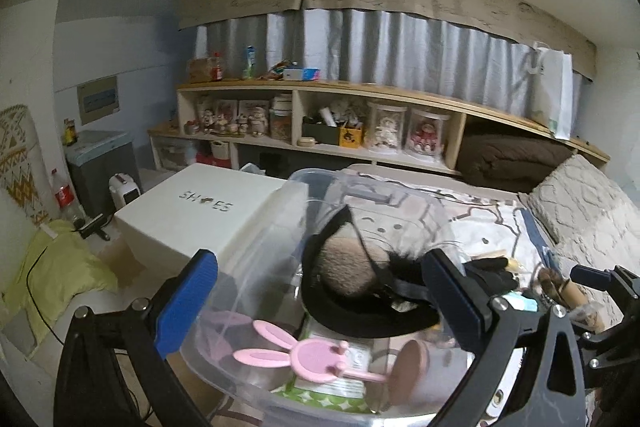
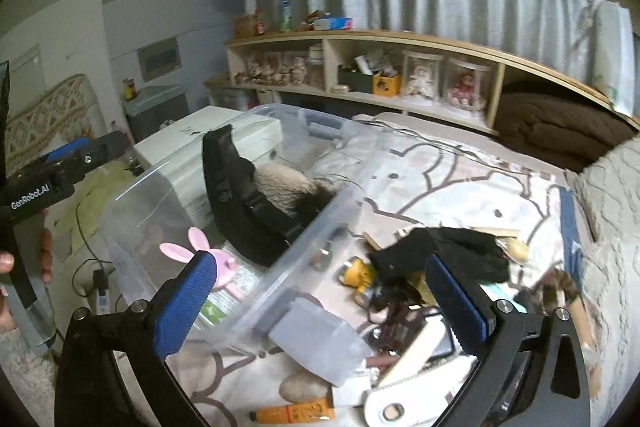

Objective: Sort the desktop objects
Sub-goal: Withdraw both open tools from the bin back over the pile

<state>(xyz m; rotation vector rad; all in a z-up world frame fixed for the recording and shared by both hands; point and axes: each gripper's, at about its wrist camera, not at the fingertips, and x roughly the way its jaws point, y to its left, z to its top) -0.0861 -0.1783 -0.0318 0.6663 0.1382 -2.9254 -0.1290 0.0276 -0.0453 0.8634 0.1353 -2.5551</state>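
Note:
A clear plastic bin stands on the bed. In it lie a black furry hat, a pink rabbit holder and a green-patterned packet. My left gripper is open and empty, held over the bin. My right gripper is open and empty, over the bin's right wall and a pile of loose items: a black glove, a grey case, a yellow toy, an orange tube, a white clip.
A white shoe box stands left of the bin. The bed cover has a cartoon print. A brown blanket and a pillow lie at the bed's head. Shelves line the far wall. A power strip is on the floor.

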